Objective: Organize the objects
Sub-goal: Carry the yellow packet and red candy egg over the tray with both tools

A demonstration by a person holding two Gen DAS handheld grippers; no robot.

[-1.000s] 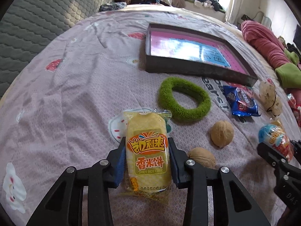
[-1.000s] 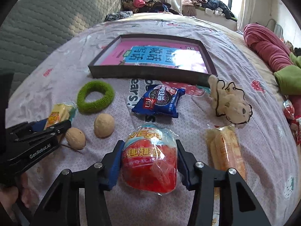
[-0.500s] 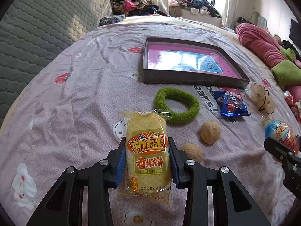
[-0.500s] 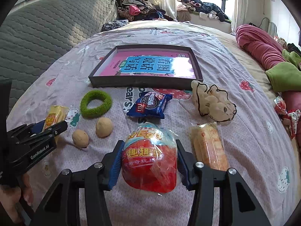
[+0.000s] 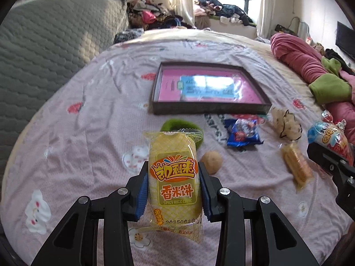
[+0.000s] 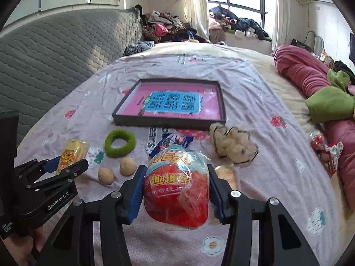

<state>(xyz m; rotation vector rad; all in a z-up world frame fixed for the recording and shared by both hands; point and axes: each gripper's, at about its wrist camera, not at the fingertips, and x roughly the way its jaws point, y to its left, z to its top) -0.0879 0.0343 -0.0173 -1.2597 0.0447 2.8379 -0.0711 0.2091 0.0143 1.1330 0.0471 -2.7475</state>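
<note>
My left gripper (image 5: 174, 190) is shut on a yellow rice cake packet (image 5: 174, 173) and holds it above the bed. My right gripper (image 6: 175, 190) is shut on a red wrapped toy egg (image 6: 176, 188), also lifted. A dark shallow box with a pink lining (image 5: 208, 88) (image 6: 170, 106) lies farther back on the bedspread. Between it and the grippers lie a green fuzzy ring (image 6: 119, 143), two walnuts (image 6: 128, 166) (image 6: 105, 175), a blue snack packet (image 5: 243, 133), a beige plush toy (image 6: 233, 146) and an orange snack bar (image 5: 296, 166).
A grey quilted headboard (image 6: 55, 51) stands at the left. Rolled pink and green blankets (image 6: 321, 88) lie along the right edge. Clothes (image 6: 233, 22) pile up by the window at the back. A small red wrapper (image 6: 319, 141) lies at the right.
Both grippers have risen and pulled back with their packets held. The items on the bed look smaller and lower in view. Nothing on the bed has moved.
</note>
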